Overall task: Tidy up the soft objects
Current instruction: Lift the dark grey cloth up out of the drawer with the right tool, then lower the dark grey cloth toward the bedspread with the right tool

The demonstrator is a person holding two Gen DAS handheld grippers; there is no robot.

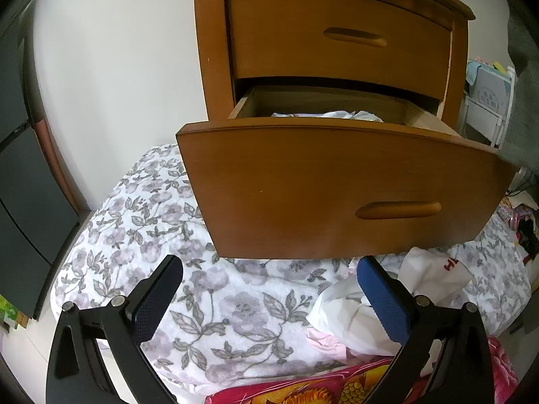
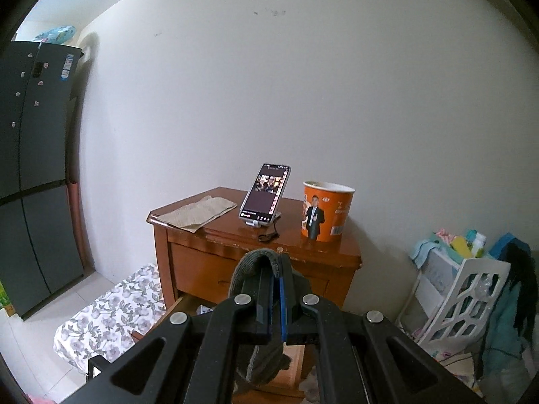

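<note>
In the right wrist view my right gripper (image 2: 275, 271) is shut on a grey knitted soft piece (image 2: 251, 262), perhaps a sock. It loops over the fingertips and hangs below the jaws. The gripper is held in front of a wooden nightstand (image 2: 202, 256). In the left wrist view my left gripper (image 1: 269, 291) stands open with nothing between its fingers, low over the floral bed sheet (image 1: 141, 235). Just ahead of it the nightstand's lower drawer (image 1: 320, 188) is pulled out, with white clothes (image 1: 337, 114) inside. White garments (image 1: 350, 309) lie on the bed by the right finger.
The upper drawer (image 1: 337, 37) is closed. On the nightstand top stand a phone on a holder (image 2: 266, 192), an orange paper cup (image 2: 325, 212) and a folded cloth (image 2: 198, 212). A dark fridge (image 2: 33, 175) is at left, a white rack (image 2: 468, 286) at right. A red patterned blanket (image 1: 303, 387) lies nearest.
</note>
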